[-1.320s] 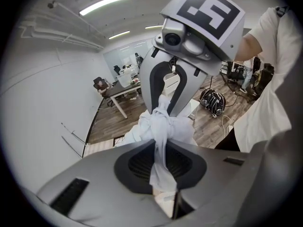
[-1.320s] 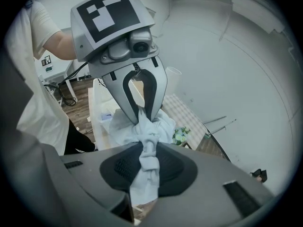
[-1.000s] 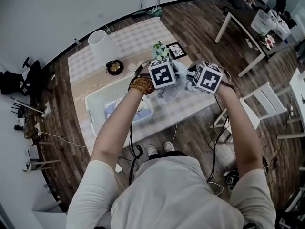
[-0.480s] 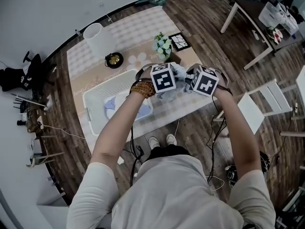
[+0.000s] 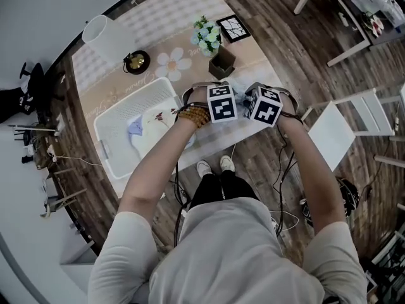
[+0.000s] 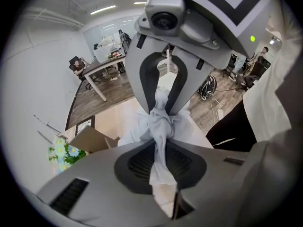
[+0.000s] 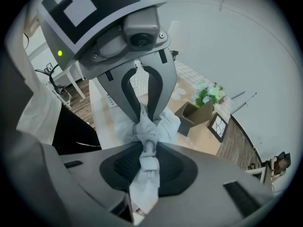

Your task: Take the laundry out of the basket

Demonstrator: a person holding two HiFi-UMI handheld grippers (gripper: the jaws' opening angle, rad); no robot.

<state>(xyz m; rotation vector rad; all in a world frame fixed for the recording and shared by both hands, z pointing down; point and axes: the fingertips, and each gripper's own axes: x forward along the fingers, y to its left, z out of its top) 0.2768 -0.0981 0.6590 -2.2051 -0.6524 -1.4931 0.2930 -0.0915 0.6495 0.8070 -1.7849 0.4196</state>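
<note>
A white laundry basket (image 5: 112, 126) stands on the table's left part, with pale clothes (image 5: 150, 126) still inside it. To its right, both grippers hang side by side low over the tablecloth. A light grey garment (image 5: 238, 91) is bunched between them. My left gripper (image 5: 221, 103) is shut on one gathered fold of this garment (image 6: 161, 126), which runs back between the jaws. My right gripper (image 5: 264, 105) is shut on another knotted fold of it (image 7: 149, 136). The rest of the cloth spreads out under the fingertips, close to or on the table.
A brown box (image 5: 223, 61) and a pot of flowers (image 5: 207, 35) stand just beyond the grippers, with a picture frame (image 5: 234, 26) behind. A white cylinder (image 5: 104, 37) and a round dark dish (image 5: 136, 61) sit at the far left. A white chair (image 5: 335, 132) stands to the right.
Both grippers have come down together with the grey garment, from well above the table to just over the cloth beside the basket. Their grip looks unchanged.
</note>
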